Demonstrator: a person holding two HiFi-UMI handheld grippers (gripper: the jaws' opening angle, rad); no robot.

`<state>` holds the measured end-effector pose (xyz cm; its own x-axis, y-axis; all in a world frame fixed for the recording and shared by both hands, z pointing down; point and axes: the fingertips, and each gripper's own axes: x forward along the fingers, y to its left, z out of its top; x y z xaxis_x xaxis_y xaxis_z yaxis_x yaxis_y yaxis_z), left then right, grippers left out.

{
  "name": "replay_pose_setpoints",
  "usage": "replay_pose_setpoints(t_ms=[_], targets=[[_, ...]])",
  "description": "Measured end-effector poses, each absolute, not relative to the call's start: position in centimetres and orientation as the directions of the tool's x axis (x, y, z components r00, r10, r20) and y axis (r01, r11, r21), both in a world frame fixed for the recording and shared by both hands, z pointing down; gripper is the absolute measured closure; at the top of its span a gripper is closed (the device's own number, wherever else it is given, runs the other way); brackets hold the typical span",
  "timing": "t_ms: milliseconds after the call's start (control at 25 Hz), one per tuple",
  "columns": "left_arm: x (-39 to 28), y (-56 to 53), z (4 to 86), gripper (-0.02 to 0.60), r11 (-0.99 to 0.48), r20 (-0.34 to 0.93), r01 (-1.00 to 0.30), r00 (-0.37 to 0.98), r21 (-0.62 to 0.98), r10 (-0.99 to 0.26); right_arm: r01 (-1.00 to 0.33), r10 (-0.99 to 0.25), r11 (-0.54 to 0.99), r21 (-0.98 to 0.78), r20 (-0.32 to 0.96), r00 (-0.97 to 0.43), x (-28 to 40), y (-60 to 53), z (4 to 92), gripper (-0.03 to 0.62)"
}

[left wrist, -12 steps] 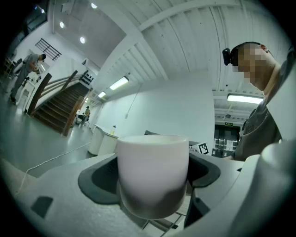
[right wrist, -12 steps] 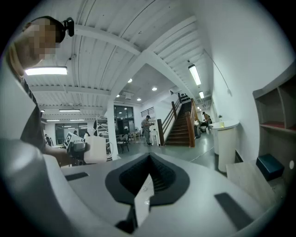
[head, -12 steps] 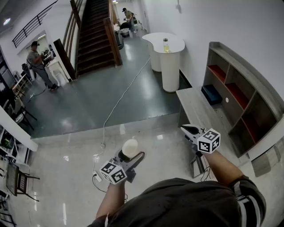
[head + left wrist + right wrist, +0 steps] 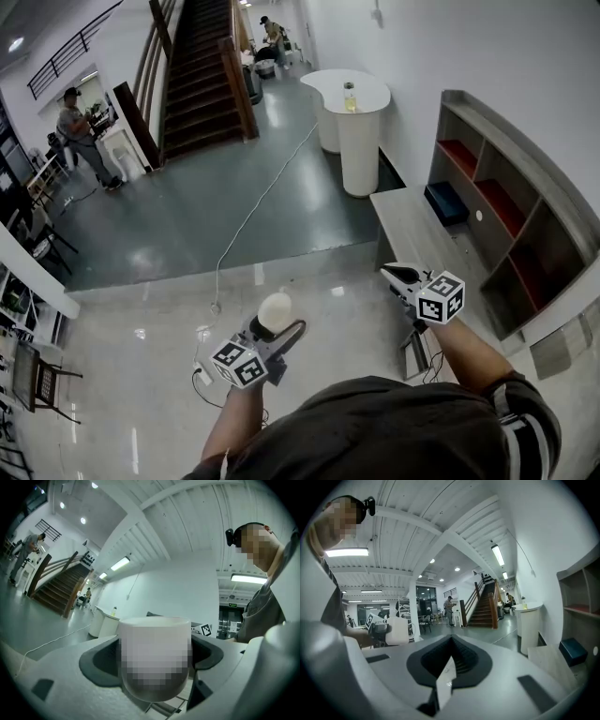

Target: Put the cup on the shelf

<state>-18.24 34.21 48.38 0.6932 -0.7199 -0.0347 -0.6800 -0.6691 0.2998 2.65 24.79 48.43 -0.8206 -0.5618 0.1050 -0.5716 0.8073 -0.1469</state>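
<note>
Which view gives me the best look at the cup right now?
The left gripper view: the cup fills the centre, clamped between the jaws. The head view shows it small from above; the right gripper view shows it small, side-on, at left.

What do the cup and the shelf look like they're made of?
Cup: plain white and opaque, with a thick, even rim and a soft sheen. Probably glazed ceramic, though plastic can't be ruled out. Shelf: flat, pale grey boards with a matte surface and red panels inside some compartments. It looks like laminated wood board rather than metal.
</note>
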Motion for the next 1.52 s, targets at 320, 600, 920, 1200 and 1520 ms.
replay_pose_setpoints(t_ms=[320,600,920,1200,1520], targets=[[-14.3,33.6,47.8,0.152,-0.657,-0.035,-0.695,0.679,0.291,-0.733,-0.562,-0.554,0.818,-0.126,0.097,-0.827,6.3,24.2,47.6,0.603],[-9.2,33.4,47.5,0.152,-0.643,-0.051,-0.708,0.66,0.291,-0.749,-0.541,-0.533,0.833,-0.121,0.094,-0.841,11.3,24.0,47.4,0.603],[-5.9,31.5,47.3,0.152,-0.646,-0.04,-0.705,0.666,0.293,-0.745,-0.532,-0.525,0.837,-0.129,0.086,-0.847,14.4,22.6,47.6,0.603],[-6.6,27.2,48.1,0.152,-0.672,-0.05,-0.675,0.693,0.307,-0.719,-0.553,-0.544,0.821,-0.138,0.103,-0.833,13.5,19.2,48.6,0.602],[-12.6,17.8,49.1,0.152,-0.724,-0.074,-0.624,0.74,0.295,-0.668,-0.61,-0.601,0.784,-0.115,0.103,-0.792,7.8,11.0,48.8,0.602]])
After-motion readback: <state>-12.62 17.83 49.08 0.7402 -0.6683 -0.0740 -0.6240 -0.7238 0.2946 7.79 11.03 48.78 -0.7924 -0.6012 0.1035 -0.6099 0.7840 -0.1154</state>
